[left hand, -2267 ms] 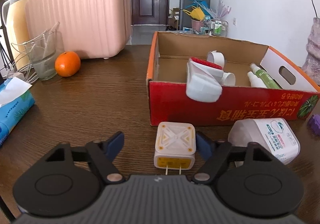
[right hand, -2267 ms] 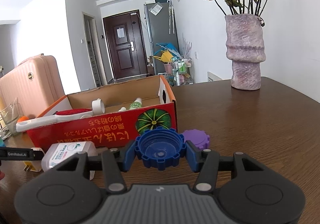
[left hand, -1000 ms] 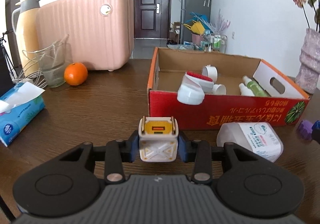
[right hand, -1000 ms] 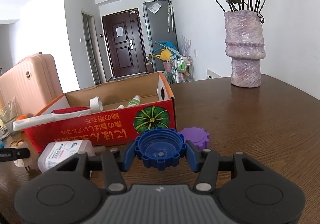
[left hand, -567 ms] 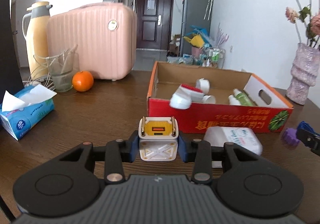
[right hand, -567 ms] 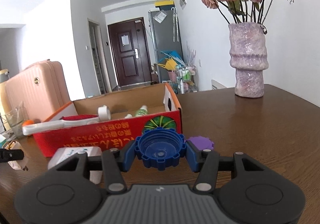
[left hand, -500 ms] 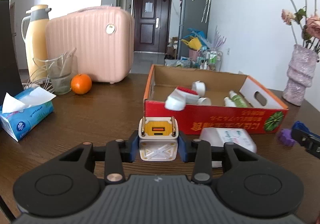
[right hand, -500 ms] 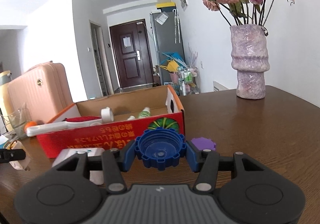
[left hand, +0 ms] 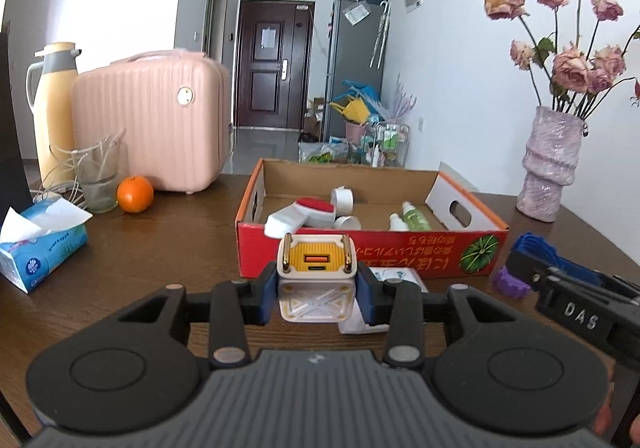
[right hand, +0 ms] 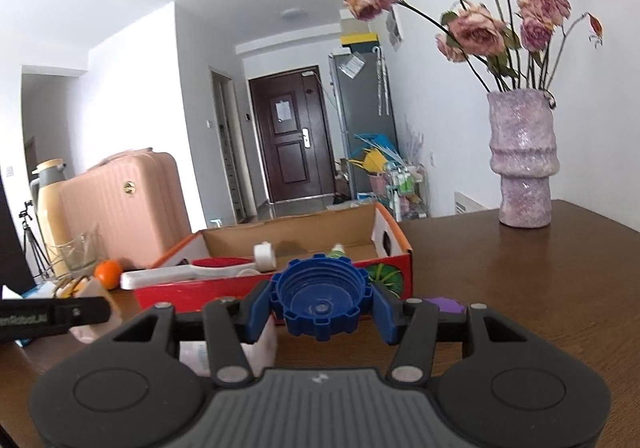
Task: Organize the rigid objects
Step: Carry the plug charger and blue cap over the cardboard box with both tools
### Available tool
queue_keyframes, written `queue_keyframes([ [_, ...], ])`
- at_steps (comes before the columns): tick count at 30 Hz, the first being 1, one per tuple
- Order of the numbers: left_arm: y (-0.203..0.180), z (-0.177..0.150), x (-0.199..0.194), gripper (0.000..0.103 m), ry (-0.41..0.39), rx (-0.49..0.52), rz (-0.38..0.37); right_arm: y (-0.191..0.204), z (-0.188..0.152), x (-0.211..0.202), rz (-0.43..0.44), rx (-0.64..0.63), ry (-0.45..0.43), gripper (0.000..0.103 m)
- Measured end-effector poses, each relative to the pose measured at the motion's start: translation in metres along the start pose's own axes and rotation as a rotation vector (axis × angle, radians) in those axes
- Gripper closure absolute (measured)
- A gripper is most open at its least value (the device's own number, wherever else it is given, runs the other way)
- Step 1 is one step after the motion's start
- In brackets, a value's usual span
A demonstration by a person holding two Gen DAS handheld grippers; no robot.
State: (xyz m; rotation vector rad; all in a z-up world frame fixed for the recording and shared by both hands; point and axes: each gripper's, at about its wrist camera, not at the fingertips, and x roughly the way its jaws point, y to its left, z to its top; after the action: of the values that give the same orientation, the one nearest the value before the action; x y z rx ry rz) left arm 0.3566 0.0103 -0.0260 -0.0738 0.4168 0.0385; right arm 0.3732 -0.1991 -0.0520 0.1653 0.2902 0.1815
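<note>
My left gripper (left hand: pixel 317 290) is shut on a white and yellow plug adapter (left hand: pixel 316 280), held above the wooden table in front of the red cardboard box (left hand: pixel 368 254). My right gripper (right hand: pixel 320 306) is shut on a blue notched bottle cap (right hand: pixel 320 298), also lifted clear of the table; from the left wrist view it shows at the right edge as the right gripper (left hand: pixel 532 260). Inside the box lie a white and red brush (left hand: pixel 298 213), white caps (left hand: pixel 342 199) and a green bottle (left hand: pixel 414 213). A purple cap (left hand: pixel 510 282) and a white labelled container (left hand: pixel 394 280) lie on the table before the box.
A pink suitcase (left hand: pixel 152 119), a yellow thermos (left hand: pixel 50 95), a glass (left hand: pixel 96 175), an orange (left hand: pixel 135 188) and a tissue box (left hand: pixel 40 244) stand on the left. A purple vase of dried roses (left hand: pixel 550 167) stands at the right, behind the box.
The left gripper closed on the plug adapter and lifted it off the table. Both grippers have risen and pulled back, so the box looks smaller and lower in both views.
</note>
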Motion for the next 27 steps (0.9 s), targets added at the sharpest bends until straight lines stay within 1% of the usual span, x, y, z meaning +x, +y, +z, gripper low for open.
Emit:
queue_keyframes([
  [7,0.003,0.006,-0.005,0.063,-0.016,-0.029,0.004,0.005,0.003,-0.007,0.003,-0.018,-0.025,0.051],
  [12,0.000,0.012,0.001,0.063,-0.007,-0.030,0.004,0.005,0.007,-0.004,0.003,-0.020,-0.028,0.051],
  [16,-0.007,0.020,0.008,0.063,-0.015,-0.024,0.000,0.003,0.013,-0.001,0.002,-0.019,-0.039,0.051],
  [20,-0.013,0.028,0.016,0.063,-0.026,-0.025,-0.002,0.002,0.019,0.008,0.001,-0.023,-0.041,0.051],
  [27,-0.018,0.042,0.038,0.063,-0.031,-0.046,0.001,0.001,0.031,0.036,-0.005,-0.028,-0.043,0.051],
])
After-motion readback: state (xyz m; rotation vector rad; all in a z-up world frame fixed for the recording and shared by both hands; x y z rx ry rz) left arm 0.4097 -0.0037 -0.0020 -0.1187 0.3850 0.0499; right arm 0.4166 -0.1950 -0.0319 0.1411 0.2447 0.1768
